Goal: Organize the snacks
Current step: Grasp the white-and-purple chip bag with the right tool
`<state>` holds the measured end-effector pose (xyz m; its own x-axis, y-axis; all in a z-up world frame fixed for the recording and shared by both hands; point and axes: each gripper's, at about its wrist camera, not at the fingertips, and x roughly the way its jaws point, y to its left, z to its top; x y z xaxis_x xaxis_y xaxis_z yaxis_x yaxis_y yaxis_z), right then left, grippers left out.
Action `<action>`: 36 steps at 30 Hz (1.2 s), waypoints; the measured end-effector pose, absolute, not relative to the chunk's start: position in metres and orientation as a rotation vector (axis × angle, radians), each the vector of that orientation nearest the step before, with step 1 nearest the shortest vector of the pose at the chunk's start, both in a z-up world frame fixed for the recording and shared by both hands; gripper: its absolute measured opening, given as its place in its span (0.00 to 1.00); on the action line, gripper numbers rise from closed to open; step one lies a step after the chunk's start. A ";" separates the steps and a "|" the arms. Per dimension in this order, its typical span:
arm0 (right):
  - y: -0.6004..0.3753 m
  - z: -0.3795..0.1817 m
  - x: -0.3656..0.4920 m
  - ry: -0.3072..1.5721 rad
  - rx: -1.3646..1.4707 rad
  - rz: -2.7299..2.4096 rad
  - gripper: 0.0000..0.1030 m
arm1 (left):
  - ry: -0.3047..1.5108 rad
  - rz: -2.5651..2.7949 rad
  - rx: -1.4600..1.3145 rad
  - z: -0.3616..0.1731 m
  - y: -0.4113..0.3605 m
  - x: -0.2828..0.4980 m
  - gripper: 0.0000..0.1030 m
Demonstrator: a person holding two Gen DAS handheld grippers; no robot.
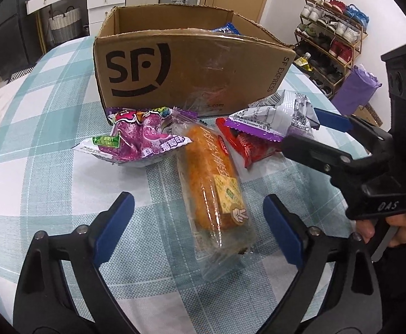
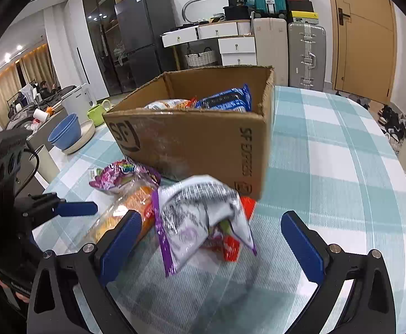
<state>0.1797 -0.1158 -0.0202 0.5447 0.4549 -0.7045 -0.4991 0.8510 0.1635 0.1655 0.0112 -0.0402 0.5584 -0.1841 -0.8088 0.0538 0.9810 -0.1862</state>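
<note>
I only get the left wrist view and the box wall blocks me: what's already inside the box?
Observer: Two snacks lie in the cardboard box: a blue packet with an orange-and-white packet beside it.
Operator: Has the right gripper closed on the silver packet?
Observer: No. The right gripper is open; the silver packet sits between its fingers with neither pad pressing on it.
Operator: Anything on the table past the mug at my left edge?
Observer: Yes, blue bowls stacked on a plate, next to the green mug.
</note>
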 end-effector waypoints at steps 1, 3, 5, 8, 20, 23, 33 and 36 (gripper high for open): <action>-0.114 -0.020 0.182 0.820 -0.063 0.566 0.99 | 0.970 -0.143 -0.151 -0.041 0.012 0.166 0.89; -0.110 -0.020 0.185 0.824 -0.071 0.568 0.99 | 0.970 -0.151 -0.162 -0.042 0.013 0.167 0.88; -0.107 -0.022 0.188 0.834 -0.078 0.570 0.94 | 0.967 -0.157 -0.172 -0.043 0.014 0.166 0.86; -0.104 -0.024 0.187 0.839 -0.098 0.576 0.78 | 0.967 -0.163 -0.178 -0.043 0.014 0.167 0.86; -0.120 -0.006 0.158 0.735 -0.107 0.579 0.55 | 0.961 -0.169 -0.180 -0.043 0.014 0.163 0.86; -0.135 0.000 0.150 0.709 -0.061 0.570 0.55 | 0.959 -0.175 -0.180 -0.042 0.012 0.162 0.86; -0.148 0.005 0.144 0.694 -0.044 0.558 0.56 | 0.960 -0.175 -0.198 -0.048 0.006 0.164 0.72; -0.148 0.006 0.143 0.692 -0.044 0.557 0.56 | 0.965 -0.187 -0.197 -0.050 0.002 0.165 0.67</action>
<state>0.1432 -0.1481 0.0058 0.6307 0.4721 -0.6160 -0.5004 0.8540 0.1422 0.1650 0.0024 -0.0501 0.5564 -0.2450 -0.7940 0.0701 0.9660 -0.2489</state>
